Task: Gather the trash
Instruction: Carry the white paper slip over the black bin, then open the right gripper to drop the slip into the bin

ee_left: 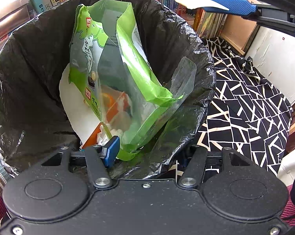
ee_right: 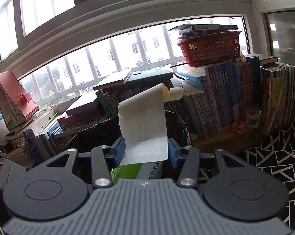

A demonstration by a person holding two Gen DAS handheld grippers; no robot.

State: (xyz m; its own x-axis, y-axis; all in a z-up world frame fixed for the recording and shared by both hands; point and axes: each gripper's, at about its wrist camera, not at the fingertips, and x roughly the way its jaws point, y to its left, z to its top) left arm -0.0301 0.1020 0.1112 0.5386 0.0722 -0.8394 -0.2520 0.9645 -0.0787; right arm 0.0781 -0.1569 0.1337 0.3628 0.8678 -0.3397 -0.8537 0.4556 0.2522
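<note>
Here, the room is crowded: rows of books (ee_right: pixel 221 98) stand along a wall under a wide barred window (ee_right: pixel 100 58), a red basket (ee_right: pixel 210 51) sits on top of one row, and a black cloth with pale cracked lines (ee_left: pixel 245 105) covers the surface beside the bin. The bin's black liner (ee_left: pixel 163 31) gapes open, and inside it a green plastic snack bag (ee_left: pixel 127 90) stands upright over white paper and crumpled scraps.

The left gripper (ee_left: pixel 147 152) tilts steeply down at the liner's near rim, its jaws drawn in on the liner and the bottom of the green bag. The right gripper (ee_right: pixel 146 150) is held nearly level above the bin, clamped on a curling white paper strip (ee_right: pixel 145 125).
</note>
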